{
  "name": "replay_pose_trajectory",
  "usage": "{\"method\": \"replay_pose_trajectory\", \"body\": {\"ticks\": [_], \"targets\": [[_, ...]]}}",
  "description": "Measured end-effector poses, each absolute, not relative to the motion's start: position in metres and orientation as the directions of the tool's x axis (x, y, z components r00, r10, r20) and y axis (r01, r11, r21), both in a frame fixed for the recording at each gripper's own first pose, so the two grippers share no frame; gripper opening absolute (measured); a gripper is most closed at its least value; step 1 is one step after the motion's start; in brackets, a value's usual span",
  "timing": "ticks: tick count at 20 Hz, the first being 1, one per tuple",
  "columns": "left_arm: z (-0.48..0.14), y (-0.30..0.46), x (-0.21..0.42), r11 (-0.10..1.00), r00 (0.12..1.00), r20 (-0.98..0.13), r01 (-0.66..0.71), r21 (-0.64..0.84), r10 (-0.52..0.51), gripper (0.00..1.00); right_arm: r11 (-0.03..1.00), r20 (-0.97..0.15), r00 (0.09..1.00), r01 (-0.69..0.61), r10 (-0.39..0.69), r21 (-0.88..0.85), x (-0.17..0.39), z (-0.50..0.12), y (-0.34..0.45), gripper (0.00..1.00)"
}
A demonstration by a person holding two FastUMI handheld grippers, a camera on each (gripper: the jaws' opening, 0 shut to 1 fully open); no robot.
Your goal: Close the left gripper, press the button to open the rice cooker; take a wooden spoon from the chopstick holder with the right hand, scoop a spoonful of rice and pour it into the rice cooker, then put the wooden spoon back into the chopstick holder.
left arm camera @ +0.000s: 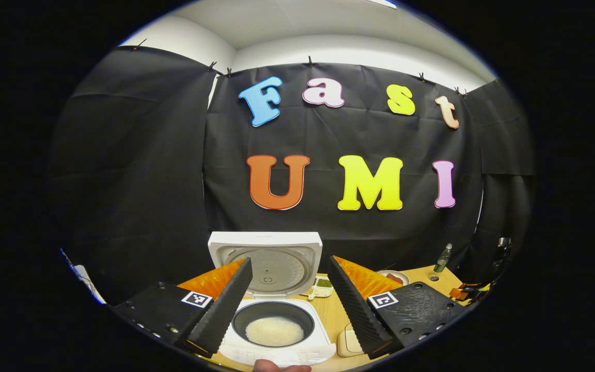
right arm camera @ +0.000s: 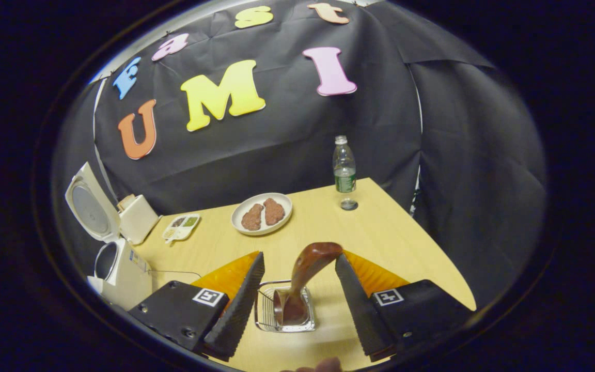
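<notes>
Left gripper view, and the left claw [left arm camera: 290,299] is spread wide, its two ribbed fingers [left arm camera: 222,310] splayed either side of the rice cooker [left arm camera: 277,330] at bottom centre. The lid [left arm camera: 265,263] stands straight up behind it, and down in the dark inner pot [left arm camera: 272,323] sits a pale patch of rice [left arm camera: 275,331]. Nothing between those fingers, nothing touching them. Just right of the cooker, a small divided tray [left arm camera: 321,287] lies on the wooden surface [left arm camera: 336,315].

Over to the right gripper view: the right claw [right arm camera: 300,294] is parted as well, fingers [right arm camera: 238,305] flanking the wire chopstick holder [right arm camera: 266,310] at bottom centre without pressing on it. The wooden spoon [right arm camera: 302,274] stands in that holder, tilted, its rounded end up and leaning right, free of both fingers. At mid-left the cooker shows again, lid up. Further back on the surface, centre frame, a white plate [right arm camera: 261,213] carries two brown pieces, and a plastic bottle [right arm camera: 344,168] stands upright near the far edge, its cap [right arm camera: 349,205] lying just in front of it.
</notes>
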State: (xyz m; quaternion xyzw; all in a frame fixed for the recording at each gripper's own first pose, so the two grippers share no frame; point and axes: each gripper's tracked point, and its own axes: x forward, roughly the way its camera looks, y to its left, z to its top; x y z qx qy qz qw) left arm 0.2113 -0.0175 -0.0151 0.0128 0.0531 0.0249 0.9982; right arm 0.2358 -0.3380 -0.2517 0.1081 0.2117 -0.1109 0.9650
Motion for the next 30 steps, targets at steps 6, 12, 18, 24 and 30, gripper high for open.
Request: {"method": "replay_pose_trajectory", "body": {"ticks": [6, 12, 18, 24, 30], "targets": [[0.003, 0.02, 0.24, 0.993, 0.985, -0.124, -0.114, 0.02, 0.116, 0.94, 0.953, -0.31, 0.919, 0.285, -0.243, 0.099, 0.201, -0.17, -0.333, 0.96], [0.019, 0.038, 0.286, 0.993, 0.983, -0.147, -0.114, -0.003, 0.112, 0.94, 0.953, -0.231, 0.939, 0.283, -0.254, 0.105, 0.162, -0.119, -0.304, 0.99], [-0.004, 0.039, 0.34, 0.995, 0.966, -0.243, -0.097, -0.031, 0.087, 0.94, 0.947, -0.19, 0.937, 0.311, -0.292, 0.081, 0.126, -0.093, -0.296, 1.0], [-0.046, 0.05, 0.385, 0.993, 0.932, -0.348, -0.113, -0.027, 0.097, 0.94, 0.926, -0.215, 0.91, 0.374, -0.353, 0.06, 0.089, -0.107, -0.308, 1.0], [-0.067, 0.052, 0.392, 0.993, 0.9, -0.426, -0.114, -0.021, 0.094, 0.96, 0.911, -0.235, 0.902, 0.395, -0.361, 0.117, 0.091, -0.108, -0.308, 1.0]]}}
